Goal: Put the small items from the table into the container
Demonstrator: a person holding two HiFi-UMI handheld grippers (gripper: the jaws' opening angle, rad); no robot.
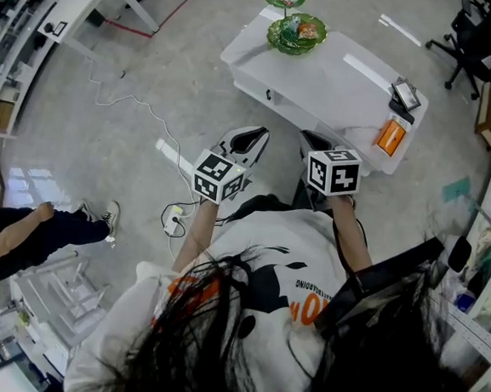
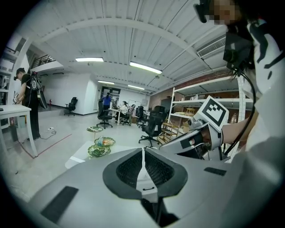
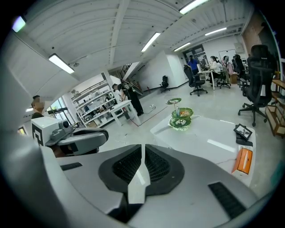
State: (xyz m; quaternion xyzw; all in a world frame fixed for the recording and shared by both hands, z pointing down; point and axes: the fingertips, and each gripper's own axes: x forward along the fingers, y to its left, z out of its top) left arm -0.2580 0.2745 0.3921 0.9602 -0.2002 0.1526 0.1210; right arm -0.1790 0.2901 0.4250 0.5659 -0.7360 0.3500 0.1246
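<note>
1. Both sets hang short of the counter point(image 1: 341, 75), left tongs point(image 1: 249, 140) and right tongs point(image 1: 316, 144). The green dish point(image 1: 296, 33), likely the container, stands at its far end, and an orange item point(image 1: 390, 135) lies on its right edge.
2. Left tongs are pressed together and empty.
3. Right tongs are pressed together too, with nothing pinched, probably because nothing is within reach yet.

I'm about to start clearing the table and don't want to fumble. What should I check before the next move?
1. Left hand-held gripper empty: ok, jaws together on nothing.
2. Right hand-held gripper empty: ok, likewise.
3. Jaws open for a pick: not ok, both shut.
4. Grippers over the table: not ok, both short of its edge.
5. Items in sight: ok, orange object and black-framed object at the table's end.
6. Room left in the green dish: cannot tell.
</note>
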